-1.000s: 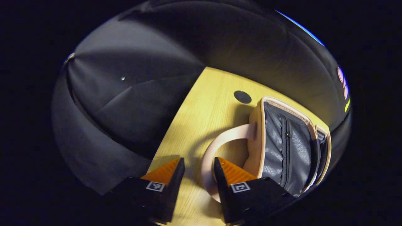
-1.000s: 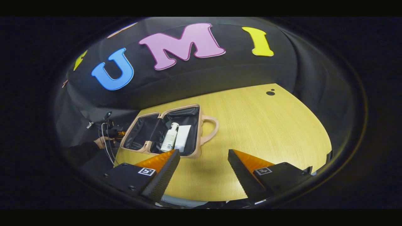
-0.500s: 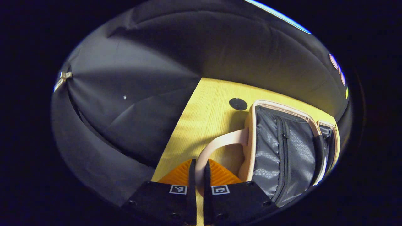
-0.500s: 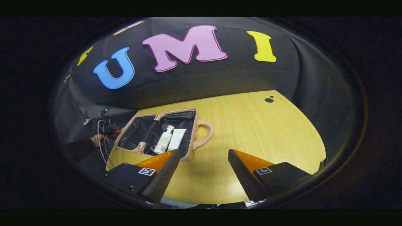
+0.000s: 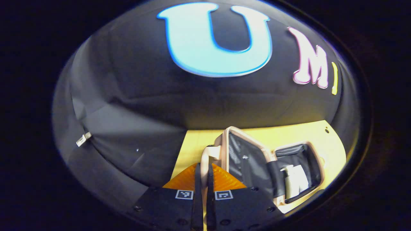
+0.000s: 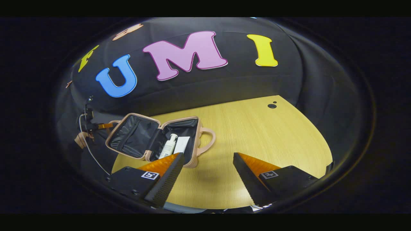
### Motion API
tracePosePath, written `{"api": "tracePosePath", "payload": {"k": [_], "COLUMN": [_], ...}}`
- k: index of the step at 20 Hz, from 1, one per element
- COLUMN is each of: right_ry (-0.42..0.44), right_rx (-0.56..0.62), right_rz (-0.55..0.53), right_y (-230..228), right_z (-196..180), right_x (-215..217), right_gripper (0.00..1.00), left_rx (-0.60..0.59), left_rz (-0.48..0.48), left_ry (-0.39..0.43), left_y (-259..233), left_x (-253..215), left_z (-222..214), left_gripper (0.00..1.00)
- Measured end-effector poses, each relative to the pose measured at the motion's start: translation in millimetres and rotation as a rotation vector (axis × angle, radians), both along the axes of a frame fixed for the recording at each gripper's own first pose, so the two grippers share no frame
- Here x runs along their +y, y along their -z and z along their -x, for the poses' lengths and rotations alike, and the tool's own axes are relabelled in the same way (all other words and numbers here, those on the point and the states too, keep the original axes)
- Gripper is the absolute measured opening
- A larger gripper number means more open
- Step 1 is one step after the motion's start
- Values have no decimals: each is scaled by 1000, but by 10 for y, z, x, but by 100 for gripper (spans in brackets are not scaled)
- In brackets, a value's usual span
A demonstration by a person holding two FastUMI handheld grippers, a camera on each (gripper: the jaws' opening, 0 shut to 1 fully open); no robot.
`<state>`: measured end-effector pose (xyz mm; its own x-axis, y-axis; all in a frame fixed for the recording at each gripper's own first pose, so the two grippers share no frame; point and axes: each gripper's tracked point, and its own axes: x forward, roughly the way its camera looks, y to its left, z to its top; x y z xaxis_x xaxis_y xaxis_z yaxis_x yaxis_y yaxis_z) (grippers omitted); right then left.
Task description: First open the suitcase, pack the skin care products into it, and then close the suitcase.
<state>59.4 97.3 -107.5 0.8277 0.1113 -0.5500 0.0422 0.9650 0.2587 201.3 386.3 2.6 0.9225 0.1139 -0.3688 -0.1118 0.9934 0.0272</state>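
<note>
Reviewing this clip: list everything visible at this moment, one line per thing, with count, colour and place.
suitcase: one, pink shell with dark lining, open on the table's left part, one half raised off the table.
suitcase handle: one, pink, on the raised half, between the left gripper's fingers.
pump bottle: one, white, lying in the flat half.
tube: one, white, beside the bottle.
table: one, light wood, two dark round spots near its far edge.
left gripper: shut on the handle.
right gripper: open, above the table.
hand: one, behind the suitcase.
</note>
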Motion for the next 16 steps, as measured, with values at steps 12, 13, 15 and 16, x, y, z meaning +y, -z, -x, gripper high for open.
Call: {"api": "tracePosePath", "payload": {"k": [12,13,15,16], "right_ry": [7,-1,-11,-14], "right_rx": [-149,-159,-175,-181], "right_rz": [33,34,31,31], "right_y": [-600,-642,-705,-725], "right_z": [145,121,56,27], "right_x": [-499,-563,-702,-799], "right_gripper": [98,98,98,98], "left_rx": [-139,-136,-137,-133], "left_rz": [133,157,183,190], "left_ry": [215,220,234,241], "left_y": [-1041,-1001,-867,-764], "left_x": [-2471,-2717,-3196,-3419], "left_z": [286,282,212,180], "left_gripper": [10,10,10,10]}}
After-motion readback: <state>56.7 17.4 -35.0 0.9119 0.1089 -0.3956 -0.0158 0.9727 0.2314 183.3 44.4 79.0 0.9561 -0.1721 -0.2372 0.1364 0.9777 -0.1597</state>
